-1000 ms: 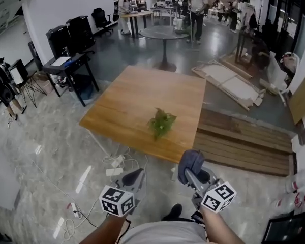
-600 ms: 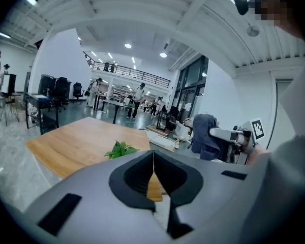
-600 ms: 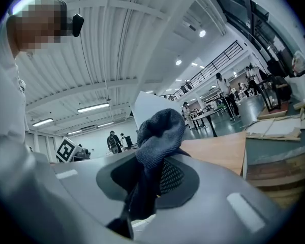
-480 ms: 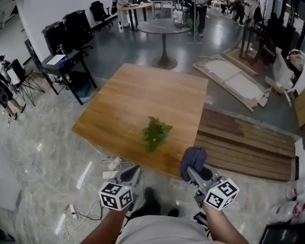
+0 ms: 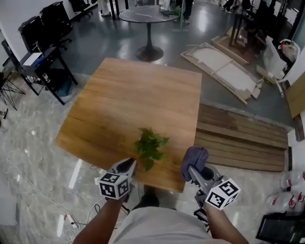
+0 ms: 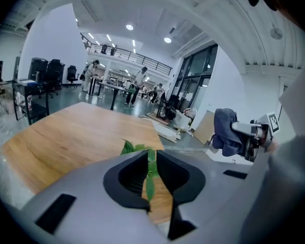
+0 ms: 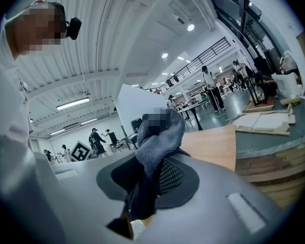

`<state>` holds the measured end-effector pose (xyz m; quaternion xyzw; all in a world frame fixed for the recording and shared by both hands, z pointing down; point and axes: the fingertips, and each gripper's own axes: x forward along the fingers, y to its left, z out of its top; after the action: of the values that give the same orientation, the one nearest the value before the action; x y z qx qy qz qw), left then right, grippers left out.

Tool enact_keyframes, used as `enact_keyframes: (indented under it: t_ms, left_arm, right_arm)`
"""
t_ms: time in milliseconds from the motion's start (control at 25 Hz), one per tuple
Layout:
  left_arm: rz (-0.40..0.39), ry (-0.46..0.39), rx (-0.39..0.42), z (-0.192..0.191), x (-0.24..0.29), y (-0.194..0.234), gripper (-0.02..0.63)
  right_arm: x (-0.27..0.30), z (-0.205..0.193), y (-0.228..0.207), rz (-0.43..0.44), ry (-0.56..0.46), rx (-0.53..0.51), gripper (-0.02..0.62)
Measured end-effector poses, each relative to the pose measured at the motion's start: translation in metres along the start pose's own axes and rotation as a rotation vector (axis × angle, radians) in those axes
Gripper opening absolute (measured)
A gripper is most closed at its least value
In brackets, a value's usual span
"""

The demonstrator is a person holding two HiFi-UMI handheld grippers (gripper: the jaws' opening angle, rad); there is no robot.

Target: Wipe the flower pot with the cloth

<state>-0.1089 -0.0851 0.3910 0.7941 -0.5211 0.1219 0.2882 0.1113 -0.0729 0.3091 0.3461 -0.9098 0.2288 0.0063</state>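
Near plant, right tool grips cloth; left tool seemingly closed.

Square wooden table on grey floor, round table beyond.

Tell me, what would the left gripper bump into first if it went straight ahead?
Most likely the plant: its green leaves show right in front of the left gripper, over the wooden table. How far off they are is hard to tell.
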Motion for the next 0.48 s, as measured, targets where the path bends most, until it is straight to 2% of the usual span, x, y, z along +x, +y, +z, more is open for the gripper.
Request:
enact_keyframes:
  t_ms: [40,160,360,480]
  left_arm:
    - [-0.015,0.029,-0.003,0.003,0.015,0.015,0.053]
    - [-0.045,0.117,0.010,0.010,0.058,0.057,0.072]
    - [-0.077,0.246,0.068,0.012,0.126,0.116,0.075]
    - [-0.098,0.317,0.069,0.003,0.162,0.137,0.075]
  right_arm:
    - [0.015,0.000,-0.006,-0.016,0.009,0.006,0.064]
    - [0.052,-0.004,-0.023,-0.075,0.037,0.033,0.064]
    - [0.085,-0.017,-0.050,-0.186,0.052,0.101,0.065]
    - [0.097,-0.031,-0.067,-0.224,0.074,0.135,0.066]
